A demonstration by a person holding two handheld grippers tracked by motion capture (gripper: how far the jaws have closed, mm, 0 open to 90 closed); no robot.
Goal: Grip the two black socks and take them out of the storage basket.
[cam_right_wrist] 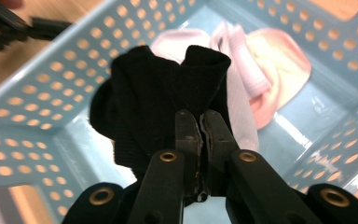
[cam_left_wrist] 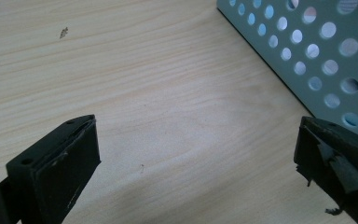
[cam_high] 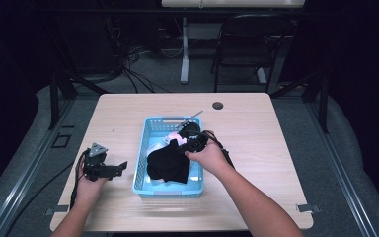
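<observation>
While I hold both tools over the bench, this is what I read, nearest first.

Left gripper: released, jaws spread wide in the left gripper view; low over bare wood at the near left, just beside the basket's left wall, nothing between the jaws.

Left hand: wrapped around the tool's rear, at the bench's near left.

Right gripper: clenched on the black sock, jaws pressed together with a fold of knit pinched at their tips; in the high view it sits over the basket's middle.

Right hand: over the basket's right wall, forearm coming in from the near right.

Black sock: bunched in the blue basket, toward its near half, one cuff standing up above the jaws.

Pink and white fabric: lying behind the sock, in the basket's far half, touching it.

Cable hole: in the bench top, beyond the basket.

Folding chair: on the floor past the far edge.
</observation>
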